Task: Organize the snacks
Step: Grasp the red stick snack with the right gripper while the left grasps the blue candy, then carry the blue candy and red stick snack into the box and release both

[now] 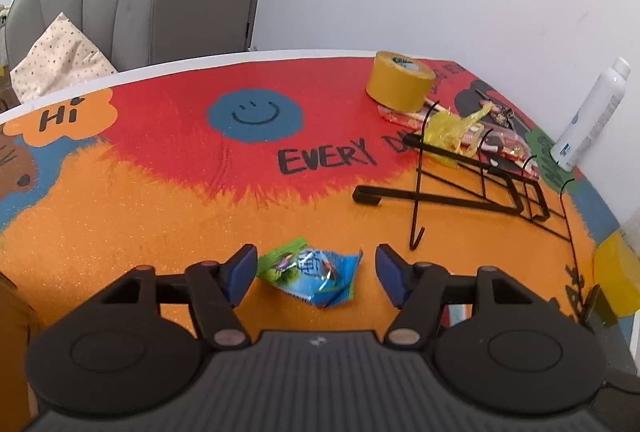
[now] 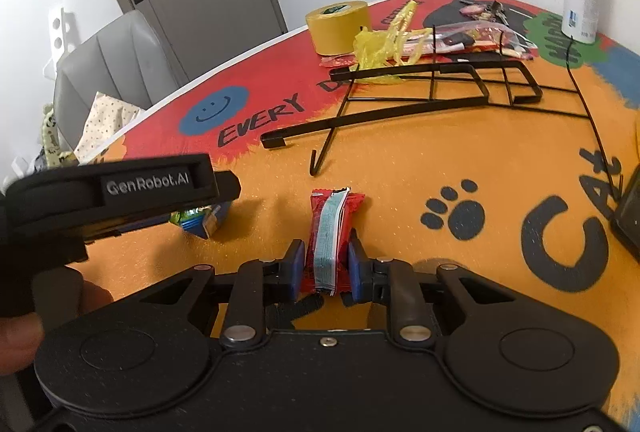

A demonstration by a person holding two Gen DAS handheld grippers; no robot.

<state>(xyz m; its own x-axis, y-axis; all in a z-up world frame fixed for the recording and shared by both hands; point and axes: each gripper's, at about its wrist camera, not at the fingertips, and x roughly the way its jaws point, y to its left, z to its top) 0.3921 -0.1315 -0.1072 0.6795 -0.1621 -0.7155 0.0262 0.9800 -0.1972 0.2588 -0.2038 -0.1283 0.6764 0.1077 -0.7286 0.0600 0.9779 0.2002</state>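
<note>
Two tongs: right (image 2: 322, 264) around red snack (image 2: 332, 232), left (image 1: 316, 272) spread.

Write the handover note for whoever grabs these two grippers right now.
Left gripper: open, jaws either side of the blue-green snack packet lying on the mat, not gripped.
Right gripper: shut on the red snack packet.
Black wire rack lies flat on the mat; more wrapped snacks sit loose behind it by the yellow tape roll.
Done: one packet picked up. Left: grip the blue-green one, sort everything.
</note>
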